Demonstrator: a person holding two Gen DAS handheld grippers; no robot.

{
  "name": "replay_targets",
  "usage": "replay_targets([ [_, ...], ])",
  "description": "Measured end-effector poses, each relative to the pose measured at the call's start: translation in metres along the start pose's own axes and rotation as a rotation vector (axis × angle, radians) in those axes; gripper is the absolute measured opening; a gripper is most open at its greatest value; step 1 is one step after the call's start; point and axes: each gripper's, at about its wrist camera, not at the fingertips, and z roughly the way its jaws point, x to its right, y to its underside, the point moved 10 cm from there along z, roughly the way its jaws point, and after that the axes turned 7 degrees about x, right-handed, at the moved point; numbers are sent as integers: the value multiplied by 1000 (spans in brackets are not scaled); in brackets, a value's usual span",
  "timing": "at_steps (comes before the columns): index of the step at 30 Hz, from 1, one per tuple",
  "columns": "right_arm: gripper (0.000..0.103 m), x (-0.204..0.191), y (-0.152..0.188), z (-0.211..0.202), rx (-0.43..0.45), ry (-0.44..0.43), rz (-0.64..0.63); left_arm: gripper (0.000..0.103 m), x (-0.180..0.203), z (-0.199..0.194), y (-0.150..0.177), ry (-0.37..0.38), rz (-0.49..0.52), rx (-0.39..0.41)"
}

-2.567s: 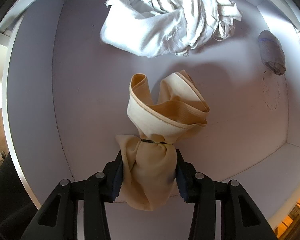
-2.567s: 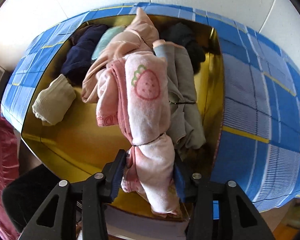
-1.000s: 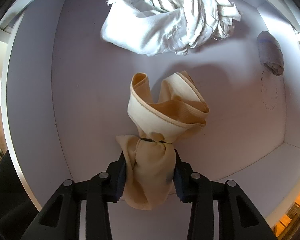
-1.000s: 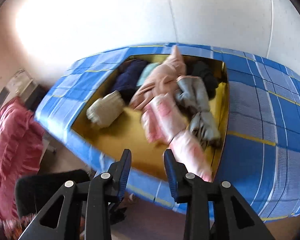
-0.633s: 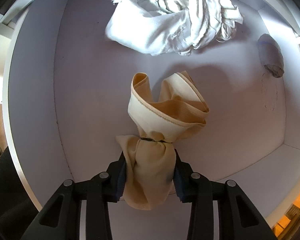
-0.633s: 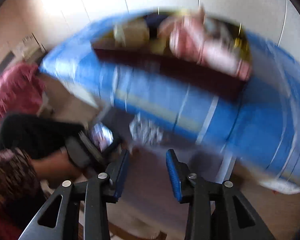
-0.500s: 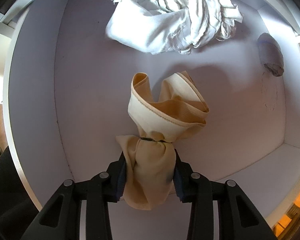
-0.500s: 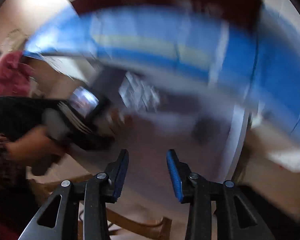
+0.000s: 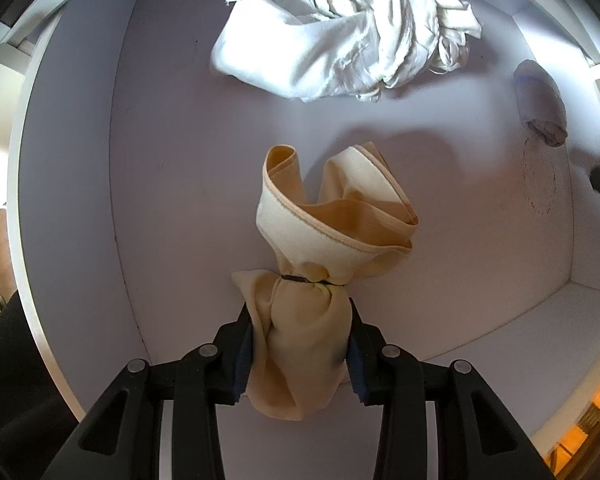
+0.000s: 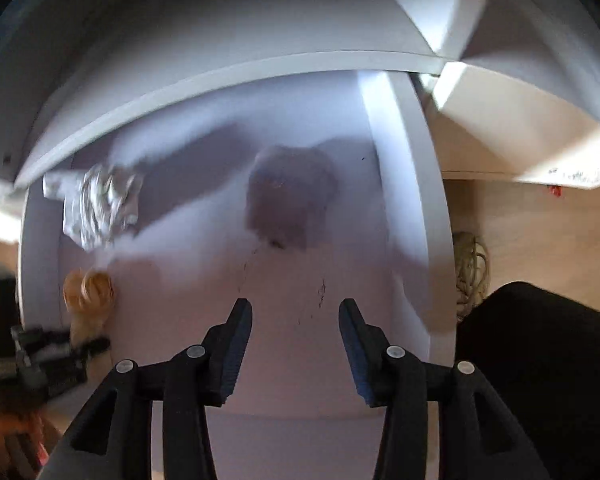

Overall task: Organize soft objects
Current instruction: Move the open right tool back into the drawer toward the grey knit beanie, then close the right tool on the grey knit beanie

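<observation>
In the left wrist view my left gripper [image 9: 300,354] is shut on a beige cloth bundle [image 9: 324,232] tied with a dark band, held over the floor of a white compartment [image 9: 180,184]. A crumpled white cloth [image 9: 340,32] lies at the back and a small grey roll [image 9: 540,104] at the right. In the right wrist view my right gripper [image 10: 296,340] points down into the same compartment [image 10: 404,184], its jaws opening with nothing between them. Ahead of it lies the blurred grey roll [image 10: 290,196]. At the left are the white cloth [image 10: 98,204] and the beige bundle [image 10: 88,296].
White shelf walls and dividers [image 10: 228,72] surround the compartment. A wooden floor [image 10: 540,236] and a coil of rope [image 10: 470,268] lie to the right. A dark garment [image 10: 540,380] fills the lower right corner.
My right gripper let go of the pink cloth at the blue checked bag, swung down to the white compartment, and its jaws spread wider. The left gripper kept still with the beige bundle.
</observation>
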Motion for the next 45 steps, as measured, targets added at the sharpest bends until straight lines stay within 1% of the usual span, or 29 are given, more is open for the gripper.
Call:
replay_targets([
  [2, 48, 2, -5, 4, 15, -17, 30, 40, 0, 0, -1, -3, 1, 2],
  [3, 52, 1, -8, 7, 25, -20, 36, 40, 1, -1, -1, -3, 2, 3],
  [7, 59, -1, -22, 14, 68, -12, 37, 40, 1, -2, 0, 0, -5, 5],
  [11, 59, -6, -38, 22, 106, 15, -8, 40, 0, 0, 3, -1, -5, 5],
  [13, 59, -1, -45, 29, 119, 23, -10, 40, 0, 0, 3, -1, -7, 6],
  [16, 59, 0, -49, 39, 109, 16, 2, 40, -1, 0, 4, -1, -6, 6],
  [19, 59, 5, -52, 45, 104, 34, -6, 40, -1, 1, 5, -1, -7, 6],
  [23, 59, 6, -58, 55, 103, 35, -5, 40, -1, 1, 6, -1, -8, 7],
  [30, 59, 3, -62, 74, 68, 44, -33, 40, -1, 0, 6, -5, -5, 6],
  [34, 59, -2, -64, 88, 38, 24, -22, 40, -1, 0, 5, -6, -4, 6],
  [40, 51, -7, -58, 98, 16, -4, -22, 40, 1, -1, 5, -7, -6, 6],
  [41, 50, 2, -56, 92, 14, -4, -27, 41, 1, -1, 5, -7, -5, 5],
  [45, 47, -8, -44, 96, -6, 1, -65, 41, 2, -1, 4, -10, -3, 4],
])
